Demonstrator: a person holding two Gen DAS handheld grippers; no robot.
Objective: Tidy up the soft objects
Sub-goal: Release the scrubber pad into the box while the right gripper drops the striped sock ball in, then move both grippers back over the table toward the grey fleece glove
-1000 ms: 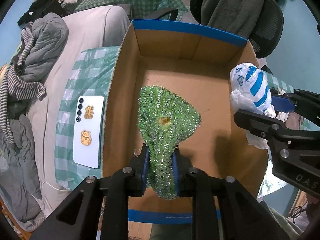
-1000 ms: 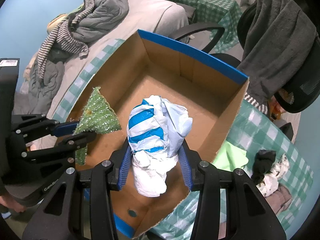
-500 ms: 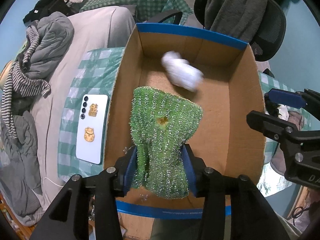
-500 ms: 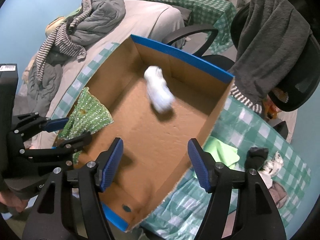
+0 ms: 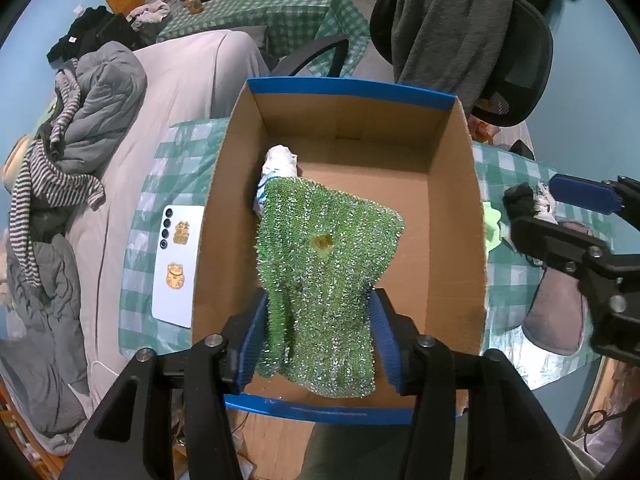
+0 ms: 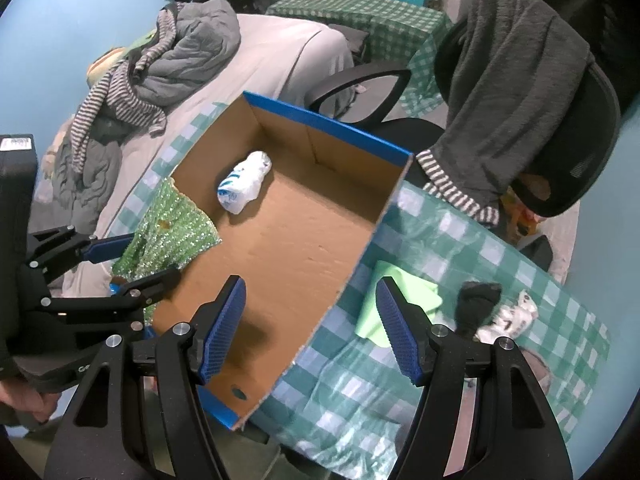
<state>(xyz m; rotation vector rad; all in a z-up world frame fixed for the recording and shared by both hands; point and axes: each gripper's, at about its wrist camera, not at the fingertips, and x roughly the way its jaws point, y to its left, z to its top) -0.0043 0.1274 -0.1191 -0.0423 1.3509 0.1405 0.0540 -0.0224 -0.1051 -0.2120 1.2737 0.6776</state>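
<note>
Cardboard box (image 5: 452,216): open-topped, brown with blue-taped rims, sitting on a green-checked tablecloth (image 6: 492,264); its floor is mostly bare.
Plastic bag (image 6: 242,183): a second ago this white-and-blue bundle was pinched in the right gripper; now it lies on the box floor in the far left corner, against the left wall.
Right gripper (image 6: 312,324): its jaws have just been opening and now stand spread with nothing between them, over the box's near right rim and the tablecloth.
Green scrub cloth (image 5: 324,276): glittery and limp, with a small brown spot; it hangs between the pads above the near half of the box. A second ago it was squeezed narrow, now it has spread out wide.
Left gripper (image 5: 318,334): its jaws have just been opening; the cloth's edges run just beside or against the blue pads, but they no longer press it, so I judge it released or about to drop.
Still outside the box: a lime-green cloth (image 6: 396,300), a black sock (image 6: 478,304) and a white patterned sock (image 6: 508,318), on the tablecloth right of the box.
Phone (image 5: 176,266): left of the box, not soft, no part of the sorting.
Meaning for the task: one item is stowed, a second nearly; the right gripper is free for the pile to the right.
</note>
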